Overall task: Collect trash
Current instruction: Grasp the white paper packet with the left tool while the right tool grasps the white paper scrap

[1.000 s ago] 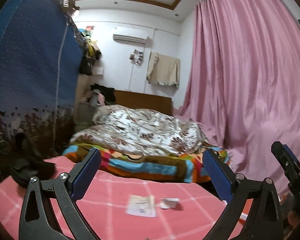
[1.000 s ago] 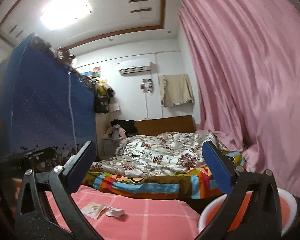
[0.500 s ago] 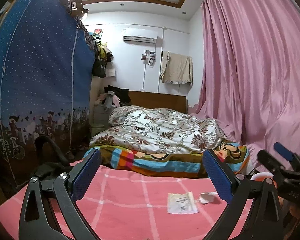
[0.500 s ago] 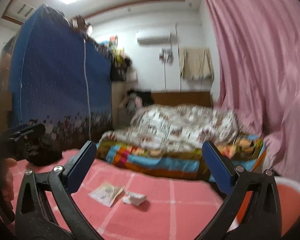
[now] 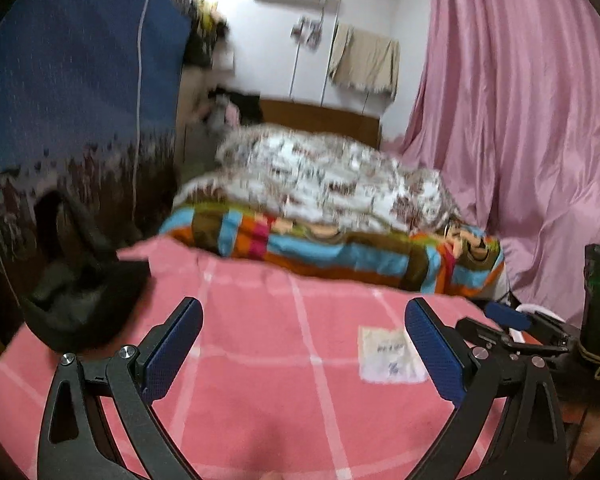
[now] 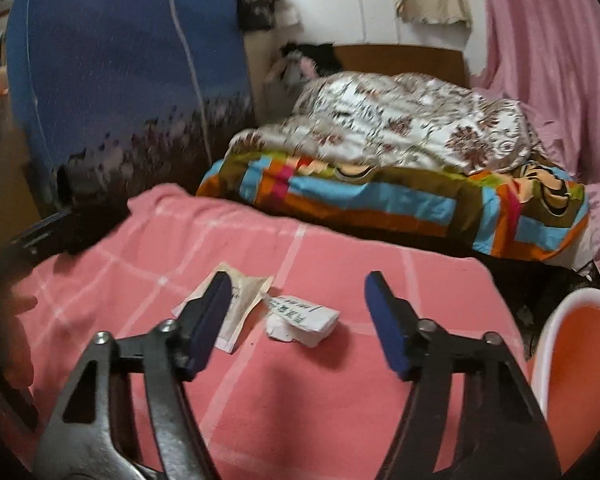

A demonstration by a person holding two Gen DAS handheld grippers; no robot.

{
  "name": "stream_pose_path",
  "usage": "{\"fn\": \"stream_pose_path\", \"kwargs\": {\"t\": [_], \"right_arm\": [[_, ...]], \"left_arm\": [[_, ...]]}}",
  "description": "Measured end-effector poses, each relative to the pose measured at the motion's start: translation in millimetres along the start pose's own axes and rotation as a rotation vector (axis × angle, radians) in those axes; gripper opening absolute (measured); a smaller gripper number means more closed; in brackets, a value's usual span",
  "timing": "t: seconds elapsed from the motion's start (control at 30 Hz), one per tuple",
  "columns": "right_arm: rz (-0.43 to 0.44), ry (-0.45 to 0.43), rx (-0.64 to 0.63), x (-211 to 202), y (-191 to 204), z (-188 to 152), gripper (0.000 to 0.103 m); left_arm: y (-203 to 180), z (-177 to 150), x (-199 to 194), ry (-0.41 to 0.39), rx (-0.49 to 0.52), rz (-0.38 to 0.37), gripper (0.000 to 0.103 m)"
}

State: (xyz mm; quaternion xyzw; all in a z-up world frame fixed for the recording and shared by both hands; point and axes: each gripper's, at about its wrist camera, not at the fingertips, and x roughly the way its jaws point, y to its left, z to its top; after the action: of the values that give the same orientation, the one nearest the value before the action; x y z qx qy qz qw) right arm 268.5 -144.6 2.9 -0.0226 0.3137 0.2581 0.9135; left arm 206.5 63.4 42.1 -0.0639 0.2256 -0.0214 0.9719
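Note:
A crumpled white paper wad lies on the pink checked blanket. It sits just ahead of my right gripper, in the gap between the fingers. The jaws are closing and the pads do not touch the wad. A flat paper packet lies beside the wad, partly hidden by the left finger. My left gripper is open and holds nothing; the flat packet lies just inside its right finger. In the left wrist view my right gripper is at the right.
An orange bin with a white rim stands off the blanket's right edge. A black bag rests on the left of the blanket. Behind are a striped blanket, a floral quilt, a blue wardrobe and pink curtains.
Both grippers have dropped and tipped down toward the pink blanket, which now fills more of each view. The right jaws have narrowed, and the wad now sits between the right fingers.

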Motion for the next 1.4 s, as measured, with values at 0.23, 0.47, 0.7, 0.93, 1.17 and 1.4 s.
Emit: {"fn": "stream_pose_path", "kwargs": {"t": [0.23,0.47,0.7,0.93,1.17,1.4], "right_arm": [[-0.004,0.072,-0.018,12.7,3.4,-5.7,0.029],[-0.007,0.066,0.008,2.8,-5.4,-7.9,0.015],[-0.026,0.03,0.038,-17.2,-22.2,-11.0,0.01],[-0.028,0.011,0.115,-33.6,-49.6,-19.1,0.009],[-0.024,0.008,0.156,-43.9,-60.1,-25.0,0.009],[-0.005,0.013,0.211,-53.7,-70.1,-35.1,0.037]], "left_arm": [[2.5,-11.9,33.5,0.18,-0.046,-0.026,0.098],[-6.3,-13.5,50.0,0.268,-0.054,-0.118,0.092],[-40.1,-16.9,84.4,0.39,0.029,-0.202,0.08],[-66.0,-20.4,102.9,0.448,0.076,-0.234,0.072],[-87.8,-34.1,111.2,0.469,0.198,-0.177,0.05],[-69.4,-29.8,112.2,0.471,0.115,-0.238,0.039]]}}
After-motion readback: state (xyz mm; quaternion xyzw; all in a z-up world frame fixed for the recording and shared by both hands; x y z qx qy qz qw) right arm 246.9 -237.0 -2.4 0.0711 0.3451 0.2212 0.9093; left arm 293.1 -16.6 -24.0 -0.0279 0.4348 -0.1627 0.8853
